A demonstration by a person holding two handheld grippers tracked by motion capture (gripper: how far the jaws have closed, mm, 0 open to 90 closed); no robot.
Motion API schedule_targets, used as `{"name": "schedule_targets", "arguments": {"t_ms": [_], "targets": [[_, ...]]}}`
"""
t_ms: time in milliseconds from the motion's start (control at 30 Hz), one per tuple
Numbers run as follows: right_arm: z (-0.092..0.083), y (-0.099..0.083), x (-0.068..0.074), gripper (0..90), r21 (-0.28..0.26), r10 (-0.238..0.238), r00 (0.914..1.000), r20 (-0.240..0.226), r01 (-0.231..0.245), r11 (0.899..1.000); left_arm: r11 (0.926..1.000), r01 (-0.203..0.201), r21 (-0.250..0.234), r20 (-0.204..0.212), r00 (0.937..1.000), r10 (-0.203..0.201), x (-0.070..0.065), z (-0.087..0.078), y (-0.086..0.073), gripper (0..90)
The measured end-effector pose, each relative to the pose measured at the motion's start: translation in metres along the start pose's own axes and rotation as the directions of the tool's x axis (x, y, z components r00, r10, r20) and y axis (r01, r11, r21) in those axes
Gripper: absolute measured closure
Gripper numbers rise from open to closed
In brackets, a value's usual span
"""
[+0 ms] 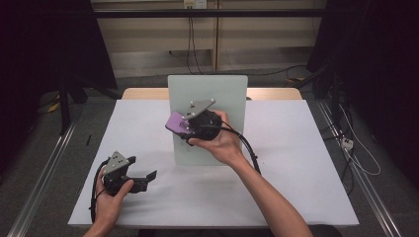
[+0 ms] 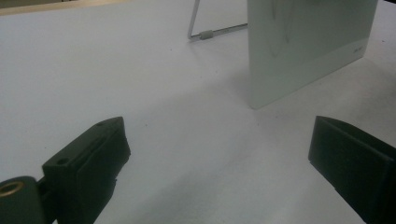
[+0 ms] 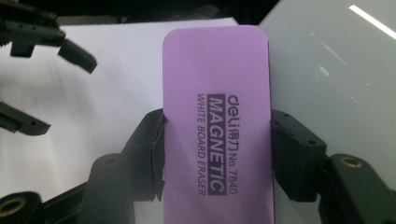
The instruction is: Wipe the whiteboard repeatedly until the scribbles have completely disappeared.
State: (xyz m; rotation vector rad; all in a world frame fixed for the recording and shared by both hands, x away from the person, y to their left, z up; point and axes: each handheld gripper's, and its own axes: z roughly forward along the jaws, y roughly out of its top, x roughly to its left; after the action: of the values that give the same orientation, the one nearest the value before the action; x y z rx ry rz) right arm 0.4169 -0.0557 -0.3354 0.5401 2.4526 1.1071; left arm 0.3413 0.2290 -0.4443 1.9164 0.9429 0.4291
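Overhead light falls evenly on the white table [image 1: 296, 163]; the surroundings stay dark. Streak glare marks the whiteboard [image 3: 336, 60] right of the right gripper's [image 3: 217, 154] jaws. The left gripper's [image 2: 219, 154] jaws appear soft and dim.

Left jaws apart, right jaws clamped

The eraser [image 3: 217, 121] is purple with dark lettering; the board [image 1: 217, 94] is pale grey-green; the table [image 1: 296, 163] is white.
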Motion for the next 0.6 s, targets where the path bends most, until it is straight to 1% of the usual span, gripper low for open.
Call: {"name": "schedule_targets", "arguments": {"t_ms": [133,167,233,433,500,533,600], "targets": [[0.005,0.000,0.004,42.0,0.018,-0.009,0.9999,-0.009,0.009,1.000,1.0000,0.005,-0.005,0.000,1.0000,-0.005,0.000,0.000,0.000,4.7],[0.006,0.000,0.005,42.0,0.023,-0.007,0.9999,-0.014,0.008,1.000,1.0000,0.001,-0.004,-0.001,1.0000,-0.001,0.000,0.000,0.000,4.6],[0.007,-0.001,0.004,42.0,0.029,-0.005,0.9995,-0.032,0.005,1.000,1.0000,0.003,-0.004,0.000,1.0000,-0.003,0.000,0.000,0.000,4.7],[0.005,0.001,0.000,42.0,0.038,0.007,0.9986,-0.052,-0.005,0.999,1.0000,0.001,0.000,0.001,1.0000,-0.001,0.001,0.000,0.000,4.7],[0.002,0.004,-0.002,42.0,0.038,0.000,0.9992,-0.039,0.002,0.999,1.0000,0.002,0.000,0.000,1.0000,-0.002,0.001,0.000,0.000,4.7],[-0.003,0.006,-0.005,41.9,0.022,0.005,0.9997,-0.022,-0.005,1.000,1.0000,0.002,0.000,0.000,1.0000,-0.002,0.001,0.000,0.000,4.7],[-0.009,0.007,-0.010,41.9,0.001,0.020,0.9998,-0.010,-0.020,1.000,1.0000,0.003,-0.002,0.000,1.0000,-0.003,0.000,0.000,0.000,4.7]]}}
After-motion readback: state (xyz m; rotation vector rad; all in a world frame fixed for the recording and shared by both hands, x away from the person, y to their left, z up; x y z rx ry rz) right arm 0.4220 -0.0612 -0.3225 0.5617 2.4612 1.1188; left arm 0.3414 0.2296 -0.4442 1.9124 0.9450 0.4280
